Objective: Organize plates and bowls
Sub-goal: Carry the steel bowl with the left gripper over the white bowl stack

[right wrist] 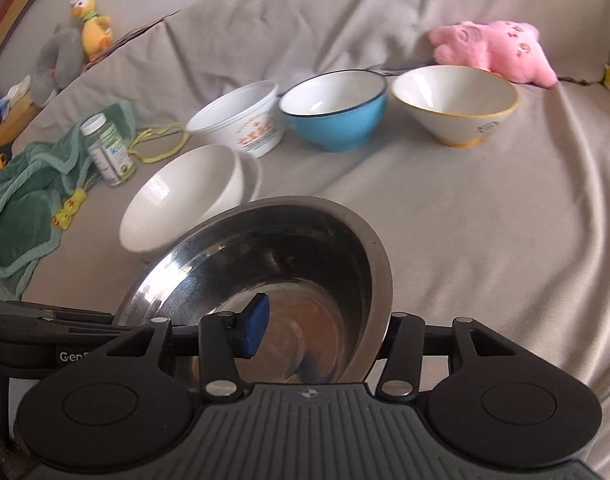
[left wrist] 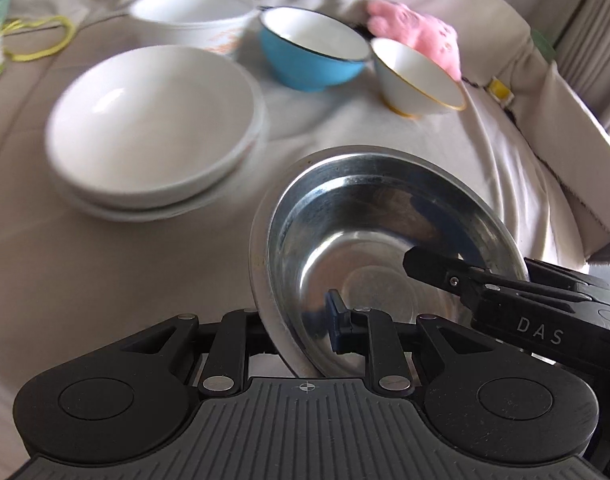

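Surface: a beige cloth (right wrist: 485,208) covers what looks like a sofa or bed (which one cannot be told); it is creased, and folds rise behind the bowls.
Open room: the right wrist view shows a broad bare stretch of cloth to the right of the steel bowl; the left side is crowded.
Edges: in the left wrist view the cloth drops away at the right, past a hanging fold.
Steel bowl (left wrist: 369,240): held tilted above the cloth between both grippers, empty, its hollow facing the cameras.
Left gripper (left wrist: 305,320): clenched on the steel bowl's near rim, one blue-padded finger inside, the other behind the wall.
Right gripper (right wrist: 325,332): straddles the opposite rim, a blue pad inside the hollow and the other finger outside; whether the pads press cannot be told.
White bowl (left wrist: 153,120): empty, standing on a white plate (left wrist: 241,184), just beyond the steel bowl.
Back row: a printed white tub (right wrist: 245,120), a blue bowl (right wrist: 337,116) and a yellow-rimmed bowl (right wrist: 457,104), side by side, all empty.
Pink plush toy (right wrist: 501,48): behind the yellow-rimmed bowl.
Right wrist view only: a green towel (right wrist: 29,192), a white-capped bottle (right wrist: 107,148) lying on it, a yellow plush duck (right wrist: 91,24) further back.
Both views: a yellow-green cord (left wrist: 45,40) beside the tub.
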`<action>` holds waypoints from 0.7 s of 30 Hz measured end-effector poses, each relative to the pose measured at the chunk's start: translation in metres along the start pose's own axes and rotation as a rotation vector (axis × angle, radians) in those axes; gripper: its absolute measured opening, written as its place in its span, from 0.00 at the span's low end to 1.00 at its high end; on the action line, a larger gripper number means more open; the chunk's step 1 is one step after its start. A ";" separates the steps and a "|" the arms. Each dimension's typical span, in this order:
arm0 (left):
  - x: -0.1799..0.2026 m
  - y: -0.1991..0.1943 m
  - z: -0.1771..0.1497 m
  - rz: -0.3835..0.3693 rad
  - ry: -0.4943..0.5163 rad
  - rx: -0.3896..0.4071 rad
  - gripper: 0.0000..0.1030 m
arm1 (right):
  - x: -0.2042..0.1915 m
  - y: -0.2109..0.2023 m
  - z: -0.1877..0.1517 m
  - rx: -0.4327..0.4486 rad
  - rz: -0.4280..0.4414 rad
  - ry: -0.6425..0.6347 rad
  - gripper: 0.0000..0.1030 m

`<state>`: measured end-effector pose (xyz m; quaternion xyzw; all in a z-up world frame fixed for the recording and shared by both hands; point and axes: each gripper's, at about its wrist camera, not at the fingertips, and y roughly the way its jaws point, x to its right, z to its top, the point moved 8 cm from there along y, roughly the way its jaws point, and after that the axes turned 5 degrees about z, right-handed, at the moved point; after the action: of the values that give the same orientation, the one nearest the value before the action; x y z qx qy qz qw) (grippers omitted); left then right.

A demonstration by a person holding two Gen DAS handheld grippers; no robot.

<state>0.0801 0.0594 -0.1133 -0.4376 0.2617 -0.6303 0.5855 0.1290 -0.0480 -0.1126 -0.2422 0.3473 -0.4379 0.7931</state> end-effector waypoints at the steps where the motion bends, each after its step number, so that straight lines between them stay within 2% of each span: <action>1: -0.013 -0.006 -0.002 0.001 -0.020 0.005 0.21 | -0.012 0.003 0.004 -0.005 0.013 -0.021 0.47; 5: -0.054 -0.034 0.004 0.017 -0.091 0.073 0.21 | -0.057 0.016 0.027 0.011 0.057 -0.094 0.47; 11: -0.093 -0.058 0.052 0.050 -0.168 0.213 0.22 | -0.104 0.044 0.081 0.064 0.057 -0.179 0.47; 15: -0.104 -0.046 0.086 0.123 -0.156 0.248 0.22 | -0.103 0.074 0.099 0.039 0.017 -0.192 0.47; 21: -0.113 -0.019 0.106 0.112 -0.145 0.239 0.22 | -0.085 0.104 0.099 -0.019 -0.024 -0.154 0.47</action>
<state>0.1536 0.1917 -0.0739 -0.3937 0.1657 -0.5902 0.6850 0.2271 0.0853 -0.0917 -0.2869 0.2865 -0.4239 0.8099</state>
